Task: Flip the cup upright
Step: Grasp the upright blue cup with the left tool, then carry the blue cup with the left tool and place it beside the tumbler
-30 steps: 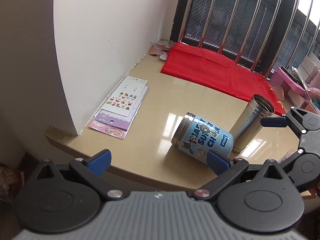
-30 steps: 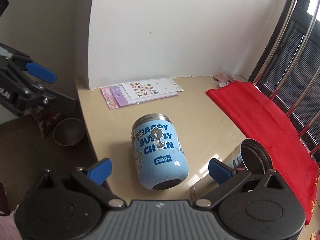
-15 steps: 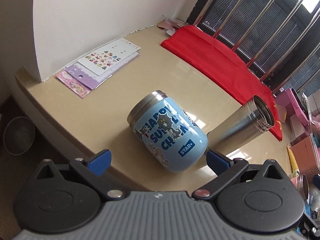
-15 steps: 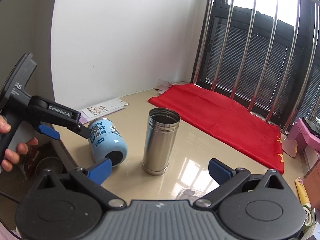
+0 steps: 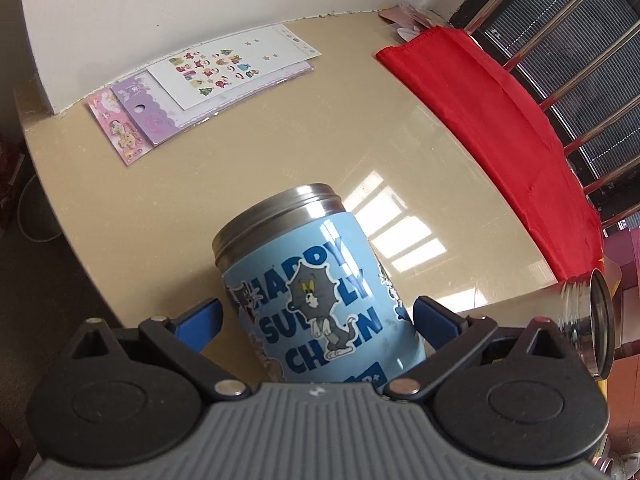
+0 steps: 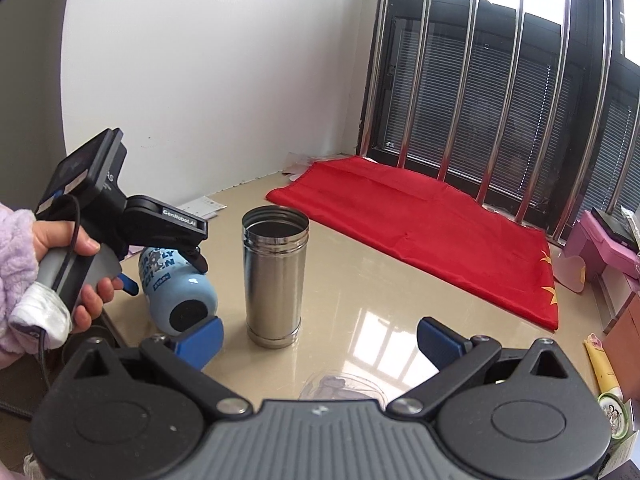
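A light blue cup [image 5: 316, 300] with a cartoon cat and a steel rim lies on its side on the beige table [image 5: 240, 168]. Its rim points toward the wall. My left gripper [image 5: 316, 318] is open and straddles the cup, one blue finger on each side, with gaps showing. In the right wrist view the cup [image 6: 180, 292] lies at the left with its base facing me, and the left gripper [image 6: 160, 268] sits over it. My right gripper [image 6: 320, 338] is open and empty, held back from the cup.
A tall steel cylinder [image 6: 275, 276] stands upright, open end up, just right of the cup; it shows at the right edge [image 5: 588, 316]. A red cloth [image 6: 420, 224] lies by the barred window. Sticker sheets [image 5: 200, 92] lie by the wall. The table edge is near the cup.
My left gripper has come down and forward until its open fingers sit either side of the cup. My right gripper has swung away from the cup and drawn back.
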